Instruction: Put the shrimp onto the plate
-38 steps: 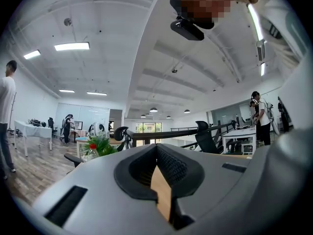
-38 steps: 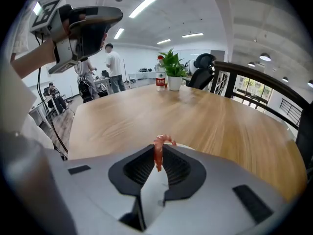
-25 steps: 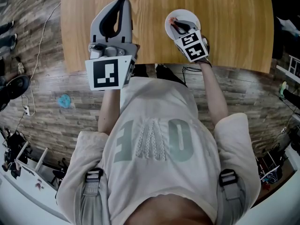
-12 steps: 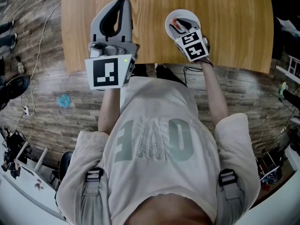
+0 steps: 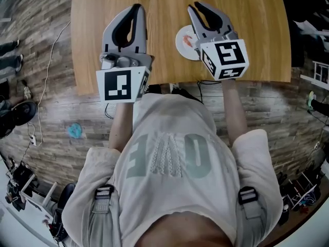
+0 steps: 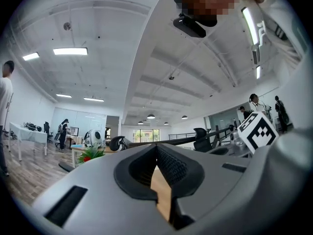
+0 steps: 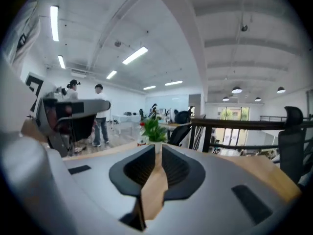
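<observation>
**Inspector A:** Briefly, then: how do the two grippers stand?

**Inspector B:** The left gripper is held over the near part of the wooden surface. Its jaws are closed tip to tip with nothing between them, and its own view confirms that. The right gripper is alongside it, its marker cube close to the surface's near edge. Its jaws have just been closing and now show only a thin slit at the tips. They hold nothing; wood shows through the gap.

**Inspector A:** And where is the shrimp?

**Inspector B:** The shrimp lies on the white plate, clear of both grippers. The plate sits on the surface between the two grippers, partly covered from above by the right one.

**Inspector A:** Anything farther out?

**Inspector B:** A potted plant stands at the far end.
</observation>
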### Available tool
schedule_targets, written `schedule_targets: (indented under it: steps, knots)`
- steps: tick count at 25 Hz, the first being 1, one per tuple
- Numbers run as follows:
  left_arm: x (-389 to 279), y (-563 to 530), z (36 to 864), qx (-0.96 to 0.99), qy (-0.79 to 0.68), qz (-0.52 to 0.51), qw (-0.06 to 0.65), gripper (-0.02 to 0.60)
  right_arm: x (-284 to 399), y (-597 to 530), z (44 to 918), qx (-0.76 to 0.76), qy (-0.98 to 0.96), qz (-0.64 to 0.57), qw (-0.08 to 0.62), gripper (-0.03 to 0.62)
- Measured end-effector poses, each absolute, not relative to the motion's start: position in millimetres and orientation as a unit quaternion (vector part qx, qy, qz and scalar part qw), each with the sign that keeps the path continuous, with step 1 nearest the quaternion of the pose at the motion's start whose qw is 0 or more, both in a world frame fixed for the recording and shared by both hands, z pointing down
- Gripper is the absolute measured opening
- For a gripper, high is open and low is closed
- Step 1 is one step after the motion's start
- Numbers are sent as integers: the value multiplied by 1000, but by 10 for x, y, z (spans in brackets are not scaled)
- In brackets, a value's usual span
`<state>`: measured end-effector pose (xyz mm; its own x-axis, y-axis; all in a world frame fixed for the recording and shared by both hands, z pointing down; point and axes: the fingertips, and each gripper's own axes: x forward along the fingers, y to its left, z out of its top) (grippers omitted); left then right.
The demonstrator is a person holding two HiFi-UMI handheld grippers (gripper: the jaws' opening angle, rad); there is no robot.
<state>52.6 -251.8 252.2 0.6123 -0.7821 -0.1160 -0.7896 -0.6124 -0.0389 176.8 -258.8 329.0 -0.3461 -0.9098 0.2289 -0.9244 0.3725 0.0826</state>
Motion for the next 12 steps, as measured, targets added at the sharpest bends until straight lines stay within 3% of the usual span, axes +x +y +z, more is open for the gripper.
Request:
schedule_targets:
  steps: [3,8,12]
  knots:
    - [608,-2521,2378,-903,422,56,57,9,1847,-2509,2810,601,-796,-13,70,30]
    - [819,-2491,2150,-916,388,73,78,9,2039,-2275,2512,647,-762,17,-1,28]
    - [1017,-2400,2023,-926,354,89,91,9,2219,-1994,2470,689,-725,4,-18,26]
